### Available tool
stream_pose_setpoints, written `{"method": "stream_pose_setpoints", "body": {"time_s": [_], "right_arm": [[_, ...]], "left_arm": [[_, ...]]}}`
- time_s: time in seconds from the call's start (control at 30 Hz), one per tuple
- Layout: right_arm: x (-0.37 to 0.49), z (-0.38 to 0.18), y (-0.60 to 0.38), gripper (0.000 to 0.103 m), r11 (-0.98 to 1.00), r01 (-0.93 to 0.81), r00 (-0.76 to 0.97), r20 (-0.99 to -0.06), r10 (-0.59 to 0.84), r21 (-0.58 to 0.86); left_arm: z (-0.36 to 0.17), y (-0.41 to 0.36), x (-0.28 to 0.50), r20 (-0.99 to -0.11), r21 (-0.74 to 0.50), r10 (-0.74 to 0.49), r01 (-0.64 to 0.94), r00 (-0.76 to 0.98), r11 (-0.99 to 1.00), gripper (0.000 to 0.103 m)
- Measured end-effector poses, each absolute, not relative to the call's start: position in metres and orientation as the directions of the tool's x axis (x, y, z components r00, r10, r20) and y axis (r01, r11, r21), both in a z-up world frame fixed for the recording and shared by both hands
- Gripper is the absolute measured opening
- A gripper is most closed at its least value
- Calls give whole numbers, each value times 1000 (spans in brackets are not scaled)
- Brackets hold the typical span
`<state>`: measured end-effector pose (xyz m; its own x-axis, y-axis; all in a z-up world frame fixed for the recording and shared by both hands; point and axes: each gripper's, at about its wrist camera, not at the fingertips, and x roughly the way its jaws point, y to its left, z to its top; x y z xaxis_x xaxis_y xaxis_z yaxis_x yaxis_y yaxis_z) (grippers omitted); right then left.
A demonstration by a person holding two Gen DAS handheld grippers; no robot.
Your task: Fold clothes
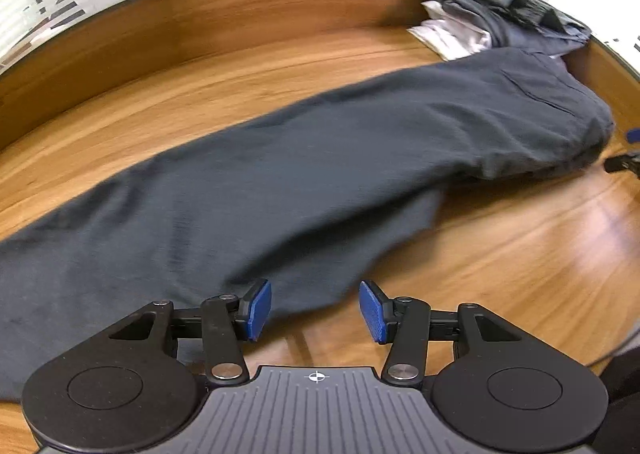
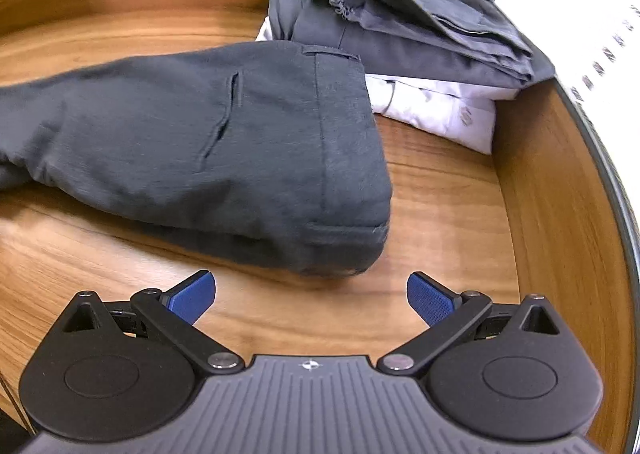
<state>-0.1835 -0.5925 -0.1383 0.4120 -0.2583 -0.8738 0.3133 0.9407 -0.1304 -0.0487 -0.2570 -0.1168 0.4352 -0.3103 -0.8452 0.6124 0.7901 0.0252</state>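
**Operator:** My left claw (image 1: 315, 310) hangs with its jaws apart and nothing between them, just above the near edge of the dark trousers (image 1: 304, 174). My right claw (image 2: 311, 296) is spread wider, also empty, just short of the waistband end (image 2: 348, 158).

**Spotter:** Where do the trousers lie?

**Operator:** Stretched long across the wooden table (image 1: 520, 254), doubled leg on leg, waistband toward the pile of folded clothes (image 2: 420, 34) in the far corner. Both views are smeared, so I can't read the hem end clearly.

**Spotter:** So what's the step?

**Operator:** I judge it's taking hold for the next fold. To do it well I'd bring each claw down on the cloth edge, catch both layers together, and pinch near the corners, not mid-panel, so the fold line stays straight.

**Spotter:** Risks?

**Operator:** Grabbing only the top layer, which would peel the legs apart. Also dragging the waistband into the white shirt (image 2: 440, 114) beside it.
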Motion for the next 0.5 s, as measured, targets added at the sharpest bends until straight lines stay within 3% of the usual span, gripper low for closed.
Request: {"method": "stream_pose_setpoints", "body": {"time_s": [0.5], "right_arm": [[-125,-138,-620,101,973,173,421,-883,-210,-150]], "left_arm": [[-144,-263,-63,-880,6,-264,566,394,825,61]]}}
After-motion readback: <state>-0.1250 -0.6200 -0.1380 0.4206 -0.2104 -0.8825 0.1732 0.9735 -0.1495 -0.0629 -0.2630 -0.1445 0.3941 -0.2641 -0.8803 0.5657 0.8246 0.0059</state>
